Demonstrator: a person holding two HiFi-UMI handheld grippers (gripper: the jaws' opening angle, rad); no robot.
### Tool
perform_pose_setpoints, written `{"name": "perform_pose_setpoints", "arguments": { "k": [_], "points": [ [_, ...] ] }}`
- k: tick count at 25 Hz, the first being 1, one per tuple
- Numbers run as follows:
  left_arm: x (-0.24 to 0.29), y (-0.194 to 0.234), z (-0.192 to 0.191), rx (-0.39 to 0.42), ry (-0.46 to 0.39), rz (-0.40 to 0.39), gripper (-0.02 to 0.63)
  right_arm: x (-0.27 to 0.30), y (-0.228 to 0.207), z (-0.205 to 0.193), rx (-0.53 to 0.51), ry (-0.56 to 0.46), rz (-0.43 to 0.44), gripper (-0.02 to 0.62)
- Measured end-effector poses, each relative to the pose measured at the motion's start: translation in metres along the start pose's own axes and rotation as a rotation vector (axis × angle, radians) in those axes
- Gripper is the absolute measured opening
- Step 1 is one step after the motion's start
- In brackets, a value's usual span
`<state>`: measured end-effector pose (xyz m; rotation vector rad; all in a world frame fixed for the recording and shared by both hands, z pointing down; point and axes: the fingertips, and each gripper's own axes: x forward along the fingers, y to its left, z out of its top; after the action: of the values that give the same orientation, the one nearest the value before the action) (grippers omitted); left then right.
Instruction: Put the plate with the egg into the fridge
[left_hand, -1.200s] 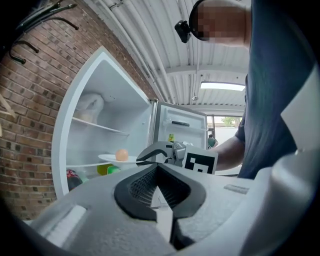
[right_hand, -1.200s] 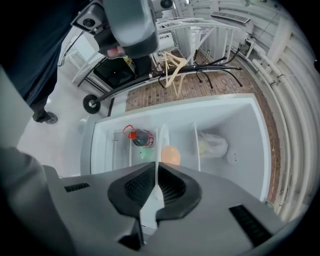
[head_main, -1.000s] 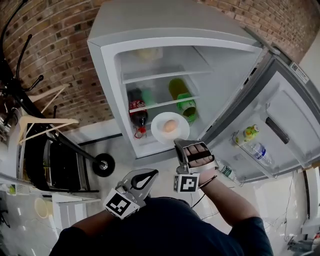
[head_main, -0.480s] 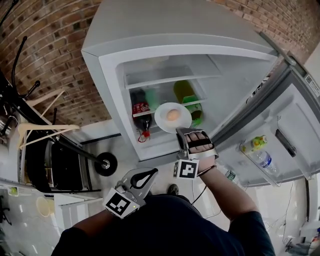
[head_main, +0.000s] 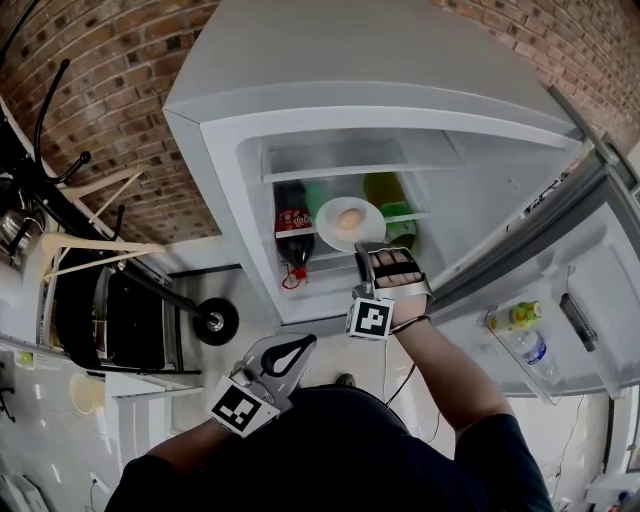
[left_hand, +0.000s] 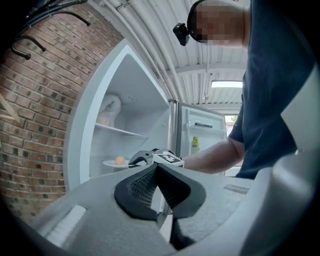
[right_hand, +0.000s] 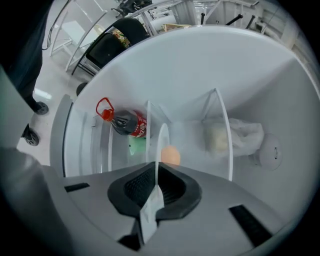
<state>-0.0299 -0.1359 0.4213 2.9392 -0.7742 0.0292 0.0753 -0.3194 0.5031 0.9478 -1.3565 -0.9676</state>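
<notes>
A white plate (head_main: 350, 222) with a brown egg (head_main: 350, 216) on it hangs inside the open fridge (head_main: 300, 90), just above its middle shelf. My right gripper (head_main: 366, 252) is shut on the plate's near rim. In the right gripper view the plate (right_hand: 161, 145) shows edge-on between the pads, with the egg (right_hand: 170, 155) beyond them. My left gripper (head_main: 300, 350) stays low by my body, shut with nothing in it. From the left gripper view (left_hand: 157, 167) the plate (left_hand: 112, 163) and egg (left_hand: 120, 160) show at the fridge's opening.
A cola bottle (head_main: 291, 230) lies on the shelf left of the plate, a green bottle (head_main: 395, 215) to its right. A white bag (right_hand: 235, 135) sits on the upper shelf. The open door (head_main: 590, 280) at right holds bottles (head_main: 515, 317). A metal rack (head_main: 90, 250) stands at left by the brick wall.
My right gripper has carried the plate with the egg forward, from in front of the fridge to inside it over the middle shelf. The left gripper has not moved.
</notes>
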Motion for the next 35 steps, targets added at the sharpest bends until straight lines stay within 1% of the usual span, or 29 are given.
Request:
{"name": "perform_pose_setpoints", "arguments": {
  "k": [6,13,23,32,35],
  "points": [
    [0.005,0.005,-0.003,-0.013,0.001,0.045,0.002,0.027,0.001,-0.002,0.019,-0.006,0.023,0.02],
    [0.008,0.006,-0.004,-0.016,-0.005,0.069,0.002,0.047,0.003,-0.001,-0.028,-0.017,0.06,0.02],
    [0.007,0.006,-0.004,-0.018,-0.006,0.09,0.002,0.062,0.007,-0.003,-0.034,-0.02,0.097,0.02],
    [0.005,0.006,-0.003,-0.015,-0.01,0.102,0.002,0.067,0.012,-0.001,-0.057,-0.027,0.182,0.023],
    [0.005,0.005,-0.003,-0.015,-0.012,0.102,0.002,0.069,0.014,0.0,-0.047,-0.027,0.217,0.032]
  ]
}}
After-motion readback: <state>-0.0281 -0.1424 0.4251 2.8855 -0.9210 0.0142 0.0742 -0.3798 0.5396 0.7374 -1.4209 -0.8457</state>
